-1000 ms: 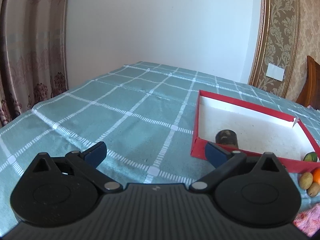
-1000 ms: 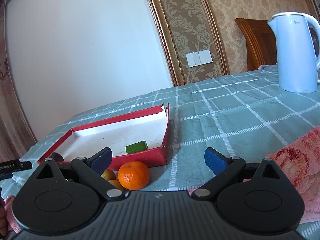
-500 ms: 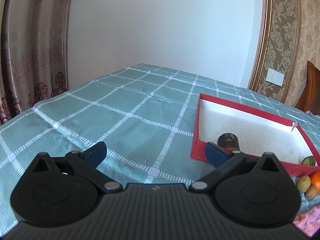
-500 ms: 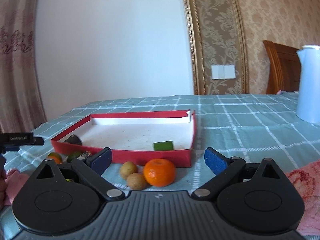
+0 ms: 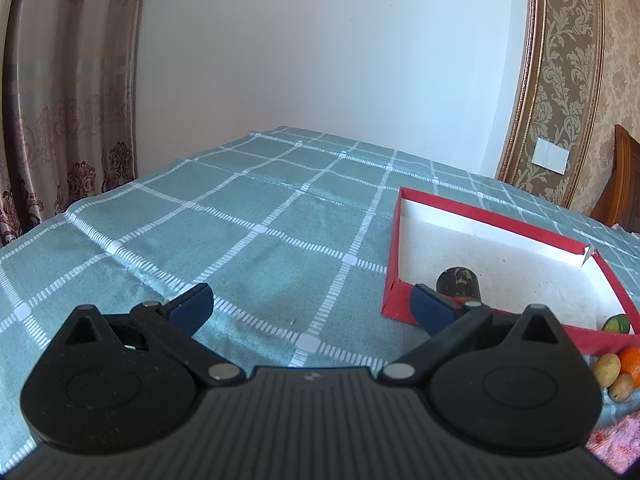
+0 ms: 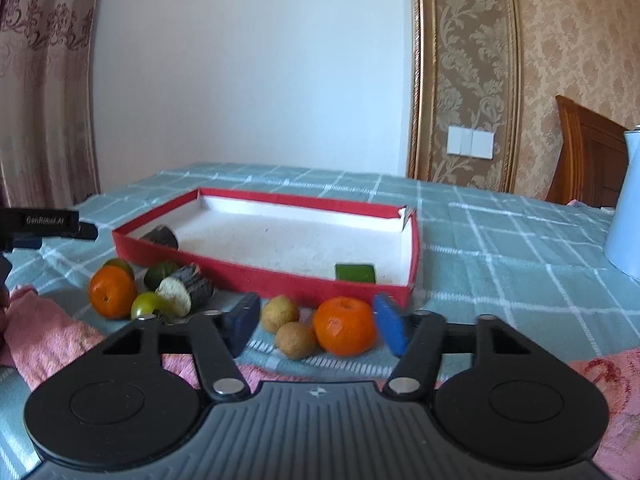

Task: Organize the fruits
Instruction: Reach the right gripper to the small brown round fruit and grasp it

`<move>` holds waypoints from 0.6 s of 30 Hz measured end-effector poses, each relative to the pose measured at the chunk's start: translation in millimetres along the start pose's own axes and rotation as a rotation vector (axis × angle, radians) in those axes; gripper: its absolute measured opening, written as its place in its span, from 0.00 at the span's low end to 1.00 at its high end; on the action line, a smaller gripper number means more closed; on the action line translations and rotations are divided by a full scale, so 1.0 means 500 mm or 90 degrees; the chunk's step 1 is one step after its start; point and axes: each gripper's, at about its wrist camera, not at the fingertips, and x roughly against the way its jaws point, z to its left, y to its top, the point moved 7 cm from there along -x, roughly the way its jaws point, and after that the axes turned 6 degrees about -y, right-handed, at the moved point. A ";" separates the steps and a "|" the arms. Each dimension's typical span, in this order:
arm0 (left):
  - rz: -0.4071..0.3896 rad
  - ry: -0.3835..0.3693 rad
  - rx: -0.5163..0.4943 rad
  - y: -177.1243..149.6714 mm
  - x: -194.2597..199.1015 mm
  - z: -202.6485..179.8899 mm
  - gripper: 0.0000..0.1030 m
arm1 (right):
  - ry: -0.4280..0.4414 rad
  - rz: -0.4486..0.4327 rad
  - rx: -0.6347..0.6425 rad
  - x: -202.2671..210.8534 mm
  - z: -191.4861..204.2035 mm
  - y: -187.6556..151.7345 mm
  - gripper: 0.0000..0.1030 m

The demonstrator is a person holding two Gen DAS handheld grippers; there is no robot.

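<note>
A red tray [image 6: 256, 276] with a white floor holds a green piece [image 6: 355, 273] at its right end and a dark piece [image 6: 160, 237] at its left. Just in front of the tray lie an orange [image 6: 345, 326] and two small brown fruits [image 6: 280, 312]. My right gripper [image 6: 316, 326] is closing around them, and its blue pads are not pressing on any fruit. Further left lie a second orange [image 6: 112, 291], green fruits [image 6: 148, 305] and a dark-skinned cut piece [image 6: 184, 290]. My left gripper [image 5: 312, 308] hangs open over bare tablecloth, left of the tray [image 5: 394, 240].
A pale blue kettle [image 6: 624, 216] stands at the far right on the checked teal tablecloth [image 5: 240, 240]. A pink towel [image 6: 52, 336] lies along the near edge. A wooden chair back [image 6: 588, 160] is behind the table. A black tool part [image 6: 48, 222] juts in from the left.
The right view has swung left and rolled level, bringing the left group of fruit into sight. The right gripper's jaws have narrowed. The left view is almost unchanged.
</note>
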 end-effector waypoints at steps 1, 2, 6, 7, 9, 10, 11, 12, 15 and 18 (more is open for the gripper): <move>0.000 0.000 0.000 0.000 0.000 0.000 1.00 | 0.003 0.000 0.009 0.003 0.007 -0.001 0.56; 0.000 0.000 0.000 0.000 0.000 0.000 1.00 | 0.005 0.001 0.018 0.005 0.015 -0.002 0.53; 0.000 0.000 0.001 0.000 0.000 0.000 1.00 | 0.007 0.021 0.049 0.000 0.036 -0.009 0.41; 0.000 0.000 0.001 0.000 0.000 0.001 1.00 | 0.010 0.029 0.047 -0.003 0.038 -0.010 0.37; 0.002 0.000 0.001 -0.001 -0.002 0.002 1.00 | 0.016 0.045 0.044 -0.009 0.040 -0.014 0.33; 0.003 -0.001 0.001 -0.002 -0.002 0.003 1.00 | 0.015 0.053 0.043 -0.014 0.040 -0.016 0.33; 0.003 -0.001 0.002 -0.002 -0.002 0.003 1.00 | 0.015 0.060 0.041 -0.018 0.038 -0.016 0.33; 0.003 -0.001 0.002 -0.002 -0.002 0.004 1.00 | 0.016 0.068 0.038 -0.023 0.038 -0.016 0.33; 0.004 -0.002 0.003 -0.003 -0.003 0.003 1.00 | 0.022 0.085 0.030 -0.035 0.038 -0.018 0.33; 0.006 -0.003 0.004 -0.003 -0.004 0.003 1.00 | 0.020 0.094 0.028 -0.045 0.039 -0.017 0.33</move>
